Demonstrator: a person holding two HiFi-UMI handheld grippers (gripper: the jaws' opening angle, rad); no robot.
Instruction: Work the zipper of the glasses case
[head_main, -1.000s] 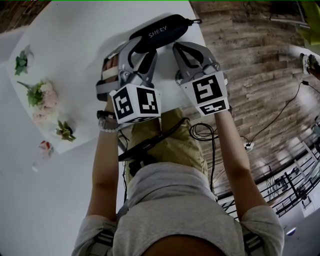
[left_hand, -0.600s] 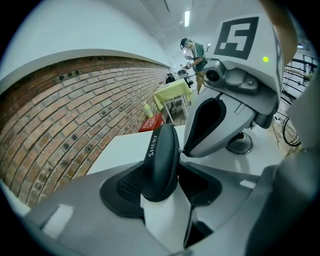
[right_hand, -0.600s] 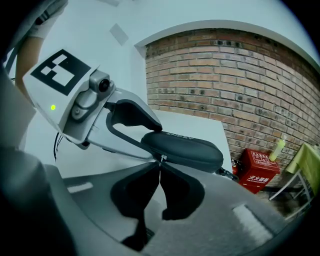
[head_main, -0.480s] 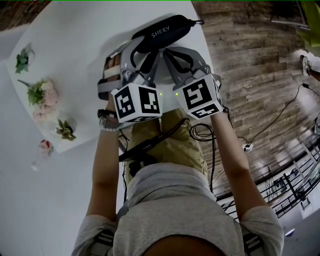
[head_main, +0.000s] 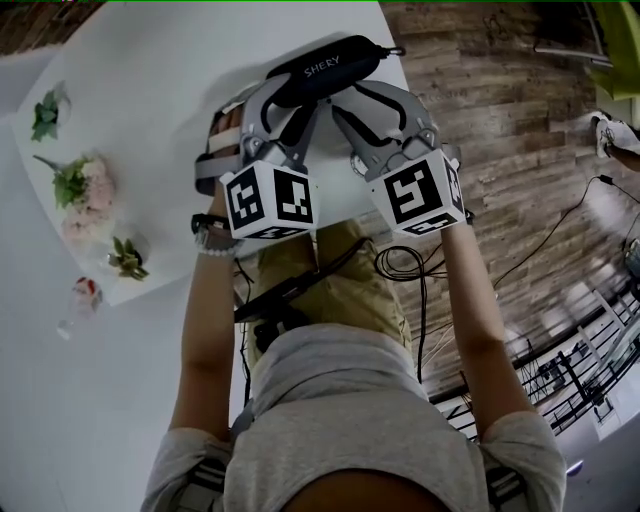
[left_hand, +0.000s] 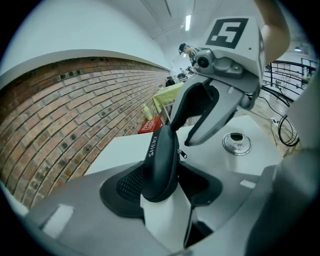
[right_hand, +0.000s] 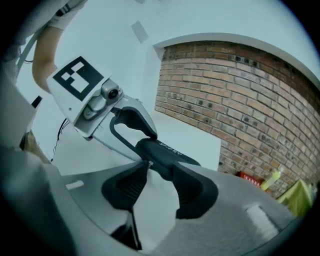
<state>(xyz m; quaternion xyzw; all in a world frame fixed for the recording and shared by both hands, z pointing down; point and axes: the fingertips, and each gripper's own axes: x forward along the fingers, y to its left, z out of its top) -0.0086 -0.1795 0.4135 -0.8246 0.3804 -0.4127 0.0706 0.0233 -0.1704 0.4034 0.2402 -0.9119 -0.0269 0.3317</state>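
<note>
White table (head_main: 150, 130) filling upper left, wood floor (head_main: 500, 130) showing right. Left claw (left_hand: 162, 181) gripping black oval zippered glasses case (head_main: 325, 68); right claw (right_hand: 160, 181) just opening, standing half-wide, case end lying between its pads.

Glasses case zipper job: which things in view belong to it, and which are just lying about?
Job: black oval zipped glasses case, clamped by the left gripper; its small metal zipper pull.
Lying about: pink flower sprigs; silver round metal fitting; black cables.
</note>
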